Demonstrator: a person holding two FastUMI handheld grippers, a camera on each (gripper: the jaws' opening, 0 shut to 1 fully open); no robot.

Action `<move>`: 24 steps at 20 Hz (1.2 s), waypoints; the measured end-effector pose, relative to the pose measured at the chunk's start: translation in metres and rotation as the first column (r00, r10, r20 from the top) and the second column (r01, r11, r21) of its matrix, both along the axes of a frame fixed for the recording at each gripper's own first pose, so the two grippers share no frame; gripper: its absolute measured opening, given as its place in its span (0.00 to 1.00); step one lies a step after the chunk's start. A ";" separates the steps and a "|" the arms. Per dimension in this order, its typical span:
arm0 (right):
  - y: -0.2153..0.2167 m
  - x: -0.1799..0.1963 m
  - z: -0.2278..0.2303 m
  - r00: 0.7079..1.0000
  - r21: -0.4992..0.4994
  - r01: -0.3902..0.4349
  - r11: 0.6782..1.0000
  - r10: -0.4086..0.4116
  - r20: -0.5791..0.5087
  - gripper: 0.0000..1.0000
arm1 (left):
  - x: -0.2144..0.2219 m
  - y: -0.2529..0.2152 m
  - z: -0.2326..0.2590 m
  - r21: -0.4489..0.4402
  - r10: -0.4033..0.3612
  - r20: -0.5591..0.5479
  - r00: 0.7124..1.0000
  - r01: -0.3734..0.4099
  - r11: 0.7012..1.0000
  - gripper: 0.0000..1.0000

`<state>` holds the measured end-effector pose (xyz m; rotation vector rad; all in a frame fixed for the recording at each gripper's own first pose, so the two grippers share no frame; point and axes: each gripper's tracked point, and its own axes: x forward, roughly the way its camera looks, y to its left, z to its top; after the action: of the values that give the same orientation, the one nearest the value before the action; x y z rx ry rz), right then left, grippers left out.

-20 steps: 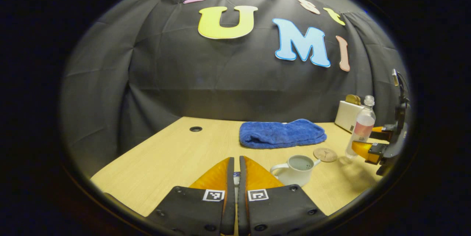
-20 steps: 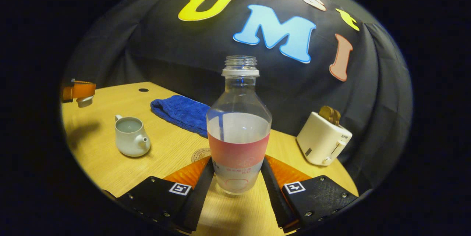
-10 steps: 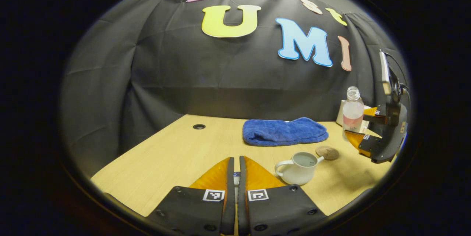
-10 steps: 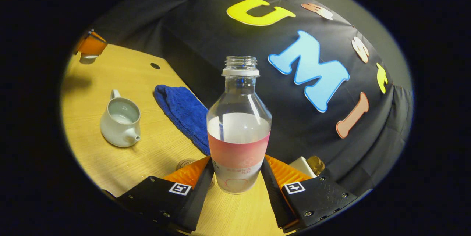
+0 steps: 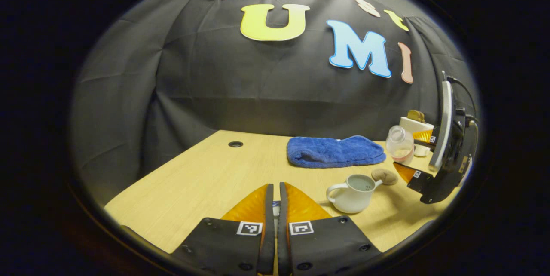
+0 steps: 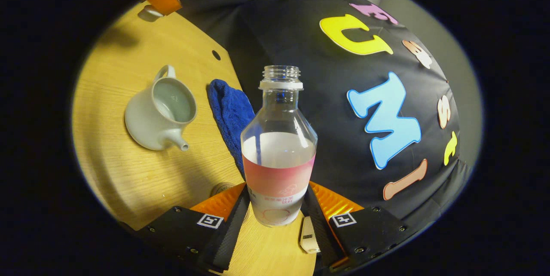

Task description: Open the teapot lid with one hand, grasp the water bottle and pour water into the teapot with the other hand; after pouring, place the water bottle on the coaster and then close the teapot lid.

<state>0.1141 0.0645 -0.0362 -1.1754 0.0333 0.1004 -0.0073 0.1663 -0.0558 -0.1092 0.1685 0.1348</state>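
Clear plastic makes up the water bottle [image 6: 279, 147], which stands at the centre of the right gripper view with the right gripper [image 6: 277, 211] clamped on its lower body, one finger pressing each side of the pink label band. The bottle has no cap, and water fills it to just above the band. In that view the scene is tilted: the white teapot [image 6: 160, 113] sits at the left of the frame, well apart from the bottle, its lid off, its opening showing and its spout pointing toward the lower right. A blue towel [image 6: 230, 115] lies between the teapot and the bottle's neck, and the edge of a round coaster [image 6: 221, 188] peeks out just above the gripper's left finger. A toaster [image 5: 413, 122] stands at the far right of the left gripper view, behind the bottle [image 5: 400, 144]. There the bottle leans with its mouth toward the upper left, raised above the wooden table [image 5: 206, 177], up and to the right of the teapot [image 5: 353, 187], with the coaster [image 5: 385, 175] between them. At the bottom centre of that view the left gripper [image 5: 275, 207] has its fingers pressed together on a small pale thing, which may be the teapot lid [image 6: 148, 12]; the right gripper view shows a pale lid-like piece under that gripper at the upper left.
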 end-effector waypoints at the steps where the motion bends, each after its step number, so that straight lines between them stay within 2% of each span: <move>1: 0.002 0.000 0.000 1.000 -0.039 -0.003 0.999 0.003 0.015 0.76 | 0.000 0.000 0.000 0.000 0.000 -0.003 1.000 0.000 1.000 0.09; 5: 0.008 -0.002 0.001 0.996 -0.187 -0.011 0.982 0.027 0.080 0.76 | -0.001 0.002 -0.006 -0.002 -0.002 -0.013 1.000 0.002 1.000 0.10; 10: 0.014 -0.004 -0.001 0.988 -0.334 -0.003 0.943 0.053 0.142 0.76 | -0.001 0.005 -0.011 -0.005 -0.001 -0.020 1.000 0.001 1.000 0.10; 20: 0.014 0.011 0.000 0.981 -0.487 0.018 0.873 0.079 0.178 0.76 | -0.002 0.011 -0.019 -0.013 0.000 -0.032 0.999 0.000 1.000 0.10; 24: 0.012 0.013 0.005 0.977 -0.549 0.022 0.836 0.099 0.191 0.76 | -0.001 0.009 -0.020 -0.012 -0.006 -0.041 0.999 0.005 1.000 0.10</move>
<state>0.1270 0.0765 -0.0307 -1.7622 -0.1626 -0.0034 -0.0083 0.1754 -0.0761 -0.1178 0.2108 0.1304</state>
